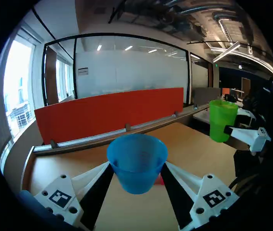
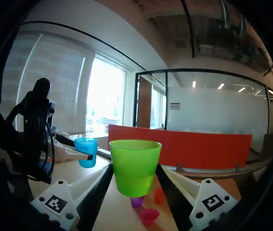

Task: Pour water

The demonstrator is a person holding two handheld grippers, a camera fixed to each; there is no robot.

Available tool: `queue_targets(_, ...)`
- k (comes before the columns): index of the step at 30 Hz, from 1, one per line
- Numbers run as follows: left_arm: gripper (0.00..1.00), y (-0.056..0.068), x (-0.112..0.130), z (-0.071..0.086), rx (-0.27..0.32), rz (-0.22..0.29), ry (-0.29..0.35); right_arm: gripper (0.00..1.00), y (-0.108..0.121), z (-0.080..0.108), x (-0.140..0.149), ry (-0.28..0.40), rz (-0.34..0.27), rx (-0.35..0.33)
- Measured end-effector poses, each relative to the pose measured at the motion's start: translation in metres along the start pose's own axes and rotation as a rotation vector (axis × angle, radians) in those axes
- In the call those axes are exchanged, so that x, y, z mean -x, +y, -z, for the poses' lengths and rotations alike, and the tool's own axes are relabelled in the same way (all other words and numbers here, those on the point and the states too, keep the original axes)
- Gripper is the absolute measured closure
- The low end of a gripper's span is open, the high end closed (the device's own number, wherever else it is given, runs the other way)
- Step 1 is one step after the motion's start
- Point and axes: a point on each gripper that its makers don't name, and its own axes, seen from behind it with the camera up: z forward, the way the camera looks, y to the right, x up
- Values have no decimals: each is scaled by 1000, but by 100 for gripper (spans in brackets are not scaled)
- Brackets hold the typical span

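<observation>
Left gripper view: left tool (image 1: 137,169) clamps blue cup (image 1: 137,156).

We held the green cup (image 2: 135,169) upright in the right gripper (image 2: 134,174), both fingers pressing its sides. Toward nine o'clock, our left gripper (image 2: 83,154) carried a blue cup (image 2: 86,151). At six o'clock, purple (image 2: 137,201), orange (image 2: 159,196) and pink (image 2: 149,216) small cups sat on the table (image 2: 115,211).
</observation>
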Motion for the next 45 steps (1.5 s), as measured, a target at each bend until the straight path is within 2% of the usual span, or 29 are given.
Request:
queue_targets(6,19,0,21,2,0,30,-19,17,3,7,5,-5,4,22)
queue_targets(15,19,6,39,4,16,9,-25,16,7,19,18,-26,4,56)
queue_targets(25,19,8,62,1,26,4,-36,16,5,24,43,-45,6,69)
queue_targets(45,19,6,115,-7,26,-15,-76,16,1,33,122,-125,-26,87)
